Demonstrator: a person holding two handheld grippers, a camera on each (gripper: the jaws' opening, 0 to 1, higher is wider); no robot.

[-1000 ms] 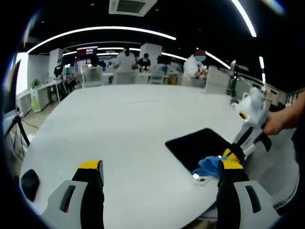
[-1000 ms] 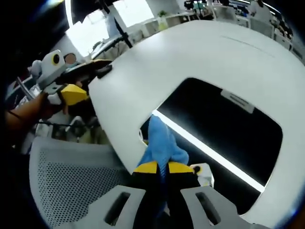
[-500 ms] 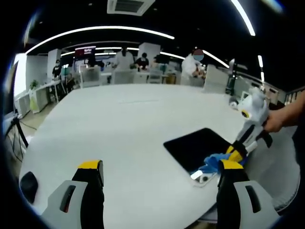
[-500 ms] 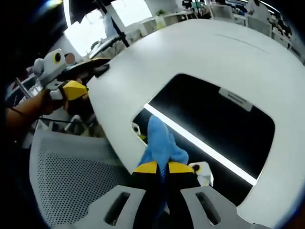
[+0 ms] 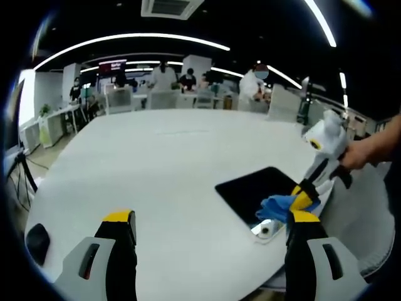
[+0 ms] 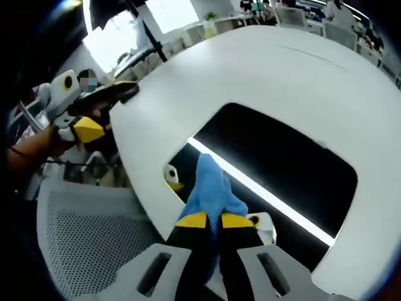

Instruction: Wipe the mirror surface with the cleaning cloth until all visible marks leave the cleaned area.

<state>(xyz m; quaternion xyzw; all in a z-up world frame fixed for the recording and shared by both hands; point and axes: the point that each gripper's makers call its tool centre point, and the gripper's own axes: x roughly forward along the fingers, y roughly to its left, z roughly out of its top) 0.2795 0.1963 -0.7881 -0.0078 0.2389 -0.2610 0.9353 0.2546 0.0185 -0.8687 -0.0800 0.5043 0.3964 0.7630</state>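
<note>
A dark rectangular mirror (image 6: 276, 163) lies flat near the white table's edge, reflecting a bright ceiling strip. My right gripper (image 6: 213, 221) is shut on a blue cleaning cloth (image 6: 210, 188), which rests on the mirror's near end. In the left gripper view the mirror (image 5: 257, 191) lies at the right, and the right gripper (image 5: 304, 197) presses the blue cloth (image 5: 276, 205) onto its near corner, held by a hand. My left gripper (image 5: 207, 232) hovers open over bare table, left of the mirror, holding nothing. It also appears in the right gripper view as the left gripper (image 6: 84, 122), off the table's edge.
The white table (image 5: 156, 163) stretches far ahead. A grey mesh chair (image 6: 88, 244) stands beside the table's edge near the mirror. A black object (image 5: 39, 241) sits at the table's near left. People and desks fill the room's back.
The right gripper has slid the blue cloth a little further along the mirror's near end. The left gripper has held its place over the table.
</note>
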